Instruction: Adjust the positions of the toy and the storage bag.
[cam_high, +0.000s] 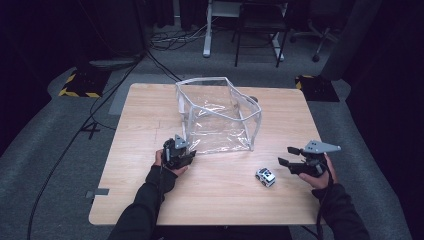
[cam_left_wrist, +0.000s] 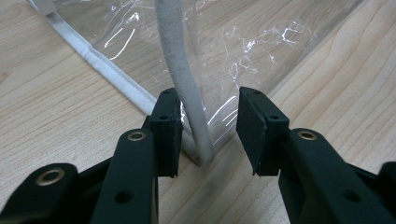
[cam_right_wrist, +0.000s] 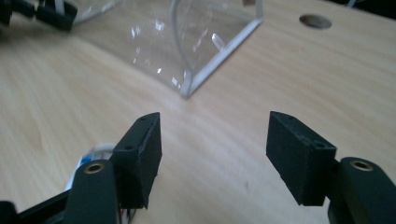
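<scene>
Straddling the near left corner of a clear plastic bag (cam_high: 218, 115), the left gripper (cam_high: 178, 150) has its jaws spread, with the bag's white corner seam (cam_left_wrist: 187, 88) standing between them, close against one pad but not squeezed. The bag sits open and upright on a wooden table (cam_high: 150, 200). A small white toy car (cam_high: 265, 176) lies on the table in front of the bag's right corner, well apart from it. The right gripper (cam_high: 289, 156) hovers just to the right of the car, jaws wide apart and holding nothing; in the right gripper view the car (cam_right_wrist: 91, 161) peeks out beside one jaw.

The risks, as a judgement: the bag is thin and floppy, so closing on the seam off-centre could let it slip free or pull the bag's walls down. The car has wheels, so a sideways nudge from one jaw could roll it away from the bag or toward the table edge.
</scene>
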